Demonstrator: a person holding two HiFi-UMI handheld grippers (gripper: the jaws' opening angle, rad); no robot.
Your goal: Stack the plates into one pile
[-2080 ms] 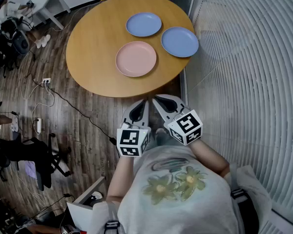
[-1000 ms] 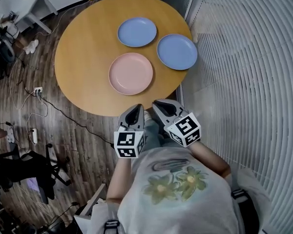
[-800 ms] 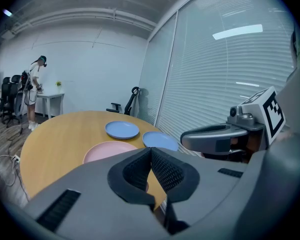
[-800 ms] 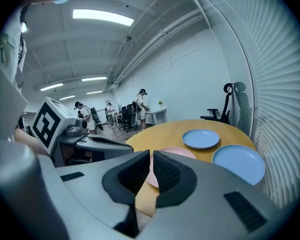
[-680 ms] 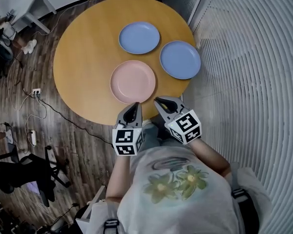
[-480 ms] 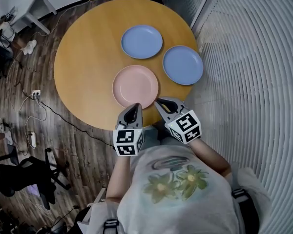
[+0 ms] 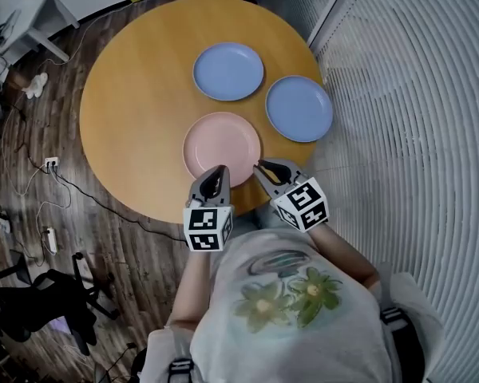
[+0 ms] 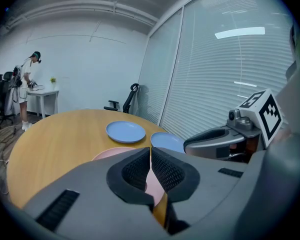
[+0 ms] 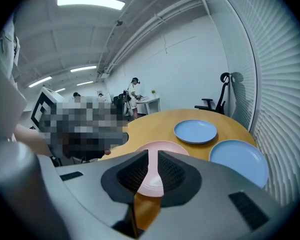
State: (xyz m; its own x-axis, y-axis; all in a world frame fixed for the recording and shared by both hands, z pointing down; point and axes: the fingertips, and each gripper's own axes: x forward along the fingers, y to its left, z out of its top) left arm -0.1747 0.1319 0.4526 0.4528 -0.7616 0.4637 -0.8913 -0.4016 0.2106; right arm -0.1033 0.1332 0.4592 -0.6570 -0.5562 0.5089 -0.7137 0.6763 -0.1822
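Pink and nearest the front edge, one plate (image 7: 222,146) lies flat on the round wooden table (image 7: 136,94). Two blue plates lie beyond it: the far blue plate (image 7: 228,71) toward the middle of the table, and the right blue plate (image 7: 299,108) by the edge next to the slatted blinds (image 7: 415,134). The three sit close together, and none rests on another. The person holds both grippers side by side at the near edge, pointing down toward the pink plate. In the head view the left gripper (image 7: 220,169) has its tips over the plate's near rim, though contact cannot be judged. Its ribbed pads (image 8: 137,170) meet at the tips with nothing between them. The right gripper (image 7: 260,165) has its tips just beside the same rim, toward the right blue plate. Its pads (image 9: 172,173) leave only a thin slit that shows the pink plate beyond, and they grip nothing.
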